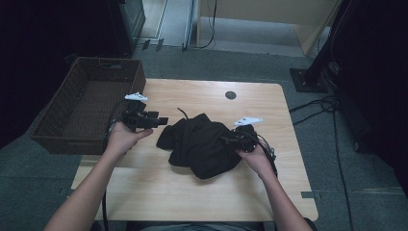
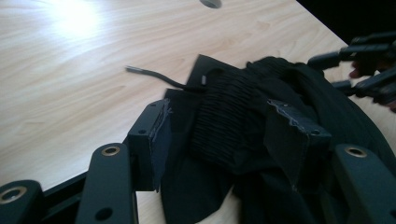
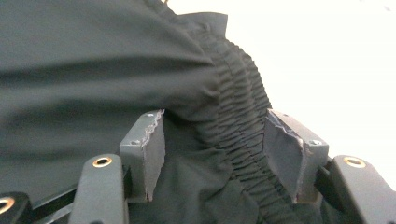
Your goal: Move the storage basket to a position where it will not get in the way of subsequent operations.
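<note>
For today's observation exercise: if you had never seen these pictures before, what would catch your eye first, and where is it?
A crumpled black garment with a ribbed elastic waistband and a drawstring lies mid-table on the pale wooden table. The left gripper comes at it from the left with open jaws, and the right gripper sits at its right side, jaws astride the waistband. A dark wicker basket stands off the table's left edge.

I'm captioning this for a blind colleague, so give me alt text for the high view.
A crumpled black garment lies mid-table, the right gripper against its right side and the left gripper open just off its left edge. A brown wicker basket sits at the table's left.
</note>
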`<state>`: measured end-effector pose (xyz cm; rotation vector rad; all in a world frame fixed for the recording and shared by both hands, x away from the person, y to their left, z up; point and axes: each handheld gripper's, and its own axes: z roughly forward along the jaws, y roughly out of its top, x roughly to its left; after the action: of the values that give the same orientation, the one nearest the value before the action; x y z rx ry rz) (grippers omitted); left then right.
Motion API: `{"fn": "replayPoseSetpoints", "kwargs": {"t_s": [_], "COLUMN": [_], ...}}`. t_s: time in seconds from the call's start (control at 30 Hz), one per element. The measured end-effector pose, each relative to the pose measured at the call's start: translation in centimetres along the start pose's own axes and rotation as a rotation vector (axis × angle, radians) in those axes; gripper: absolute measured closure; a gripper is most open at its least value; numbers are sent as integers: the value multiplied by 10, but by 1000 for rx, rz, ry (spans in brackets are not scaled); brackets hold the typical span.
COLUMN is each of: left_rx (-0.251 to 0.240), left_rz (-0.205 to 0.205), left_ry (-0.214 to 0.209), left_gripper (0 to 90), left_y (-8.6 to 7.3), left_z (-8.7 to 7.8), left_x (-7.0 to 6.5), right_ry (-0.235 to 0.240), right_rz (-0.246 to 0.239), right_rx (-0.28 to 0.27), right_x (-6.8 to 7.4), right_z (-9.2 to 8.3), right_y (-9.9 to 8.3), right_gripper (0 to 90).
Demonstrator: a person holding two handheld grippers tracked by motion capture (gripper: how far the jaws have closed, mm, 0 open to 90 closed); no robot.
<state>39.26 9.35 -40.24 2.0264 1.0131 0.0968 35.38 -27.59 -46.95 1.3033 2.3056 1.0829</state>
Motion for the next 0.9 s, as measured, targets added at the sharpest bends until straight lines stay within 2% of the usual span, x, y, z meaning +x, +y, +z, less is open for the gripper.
{"fn": "replayPoseSetpoints", "kwargs": {"t_s": [0.2, 0.33, 0.43, 0.5, 0.57, 0.63, 0.7, 0.77, 0.8, 0.9], "left_rx": [37, 49, 70, 73, 84, 77, 63, 70, 70, 64], "left_rz": [61, 78, 97, 99, 79, 64, 35, 32, 32, 41], "left_ry": [-7, -30, -54, -56, -66, -74, -88, -84, -84, -69], "left_gripper": [404, 399, 410, 422, 429, 432, 434, 438, 439, 448], "left_y": [-16, -26, -33, -40, -46, -52, -57, -60, -60, -66], "left_z": [20, 34, 47, 56, 65, 70, 72, 74, 74, 76], "left_x": [-22, -35, -43, -47, -46, -43, -39, -37, -37, -36], "right_ry": [7, 20, 40, 46, 92, 126, 119, 94, 83, 87], "right_rz": [-3, -28, -43, -53, -46, -23, -17, -32, -47, -47], "right_rx": [-32, -51, -87, -85, -64, -36, -8, 18, 23, 1], "right_x": [26, 46, 59, 64, 65, 61, 57, 53, 51, 43], "right_z": [-18, -23, -24, -18, -8, 4, 14, 22, 26, 32], "right_y": [-1, 1, 6, 5, 1, -4, -11, -17, -20, -23], "right_gripper": [366, 362, 364, 397, 496, 538, 578, 624, 639, 654]}}
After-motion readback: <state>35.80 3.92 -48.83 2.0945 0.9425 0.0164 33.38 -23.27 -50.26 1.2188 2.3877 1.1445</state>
